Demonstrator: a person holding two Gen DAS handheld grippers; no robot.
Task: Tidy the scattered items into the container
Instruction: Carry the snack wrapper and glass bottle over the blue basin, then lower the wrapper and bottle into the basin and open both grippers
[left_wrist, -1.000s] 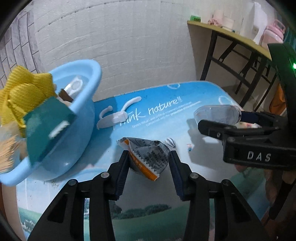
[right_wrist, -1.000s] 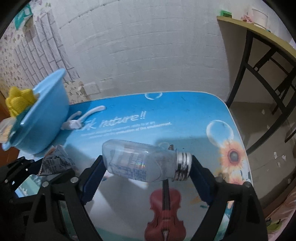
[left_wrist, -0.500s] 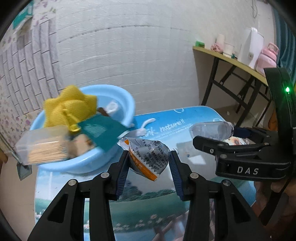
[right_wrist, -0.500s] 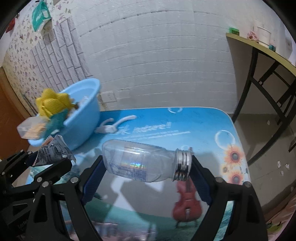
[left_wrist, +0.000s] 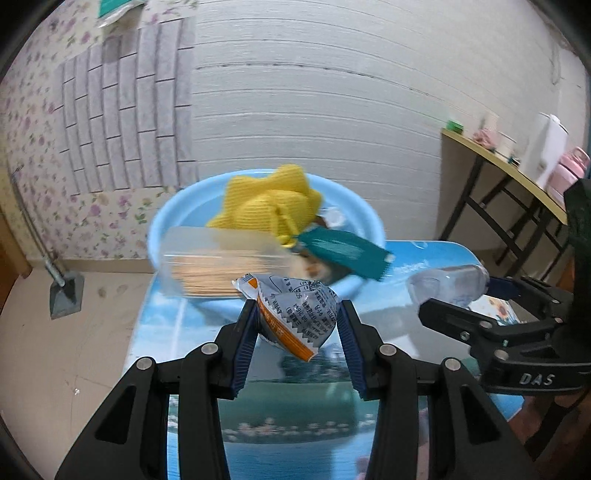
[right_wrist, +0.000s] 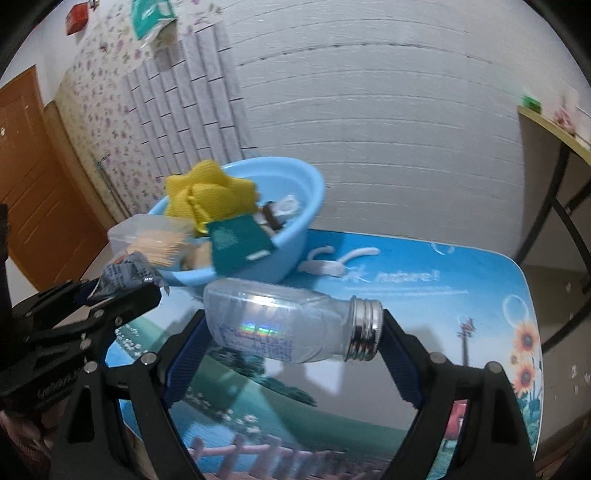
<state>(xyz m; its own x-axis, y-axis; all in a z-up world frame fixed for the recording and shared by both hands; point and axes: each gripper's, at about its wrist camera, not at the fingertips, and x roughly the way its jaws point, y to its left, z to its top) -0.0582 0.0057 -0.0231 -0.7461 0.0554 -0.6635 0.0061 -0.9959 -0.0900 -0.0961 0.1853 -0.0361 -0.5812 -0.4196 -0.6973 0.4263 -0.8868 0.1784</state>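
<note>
My left gripper (left_wrist: 297, 328) is shut on a crumpled grey and orange snack packet (left_wrist: 295, 314), held above the table in front of the light blue basin (left_wrist: 364, 218). The basin holds a yellow cloth (left_wrist: 269, 201), a clear box of toothpicks (left_wrist: 207, 264) and a green card (left_wrist: 343, 254). My right gripper (right_wrist: 291, 328) is shut on a clear plastic bottle (right_wrist: 280, 325) with a silver threaded neck, held sideways above the table, right of the basin (right_wrist: 295, 229). The left gripper with the packet (right_wrist: 125, 275) shows at the left of the right wrist view.
A white plastic hook (right_wrist: 328, 264) lies on the blue printed table (right_wrist: 461, 306) beside the basin. A white brick wall stands behind. A wooden side table (left_wrist: 506, 162) with bottles stands at the right. Bare floor (left_wrist: 55, 350) lies left of the table.
Both grippers have risen and pulled back from the table with their loads. The basin now sits centred ahead of the left gripper instead of at its left.
</note>
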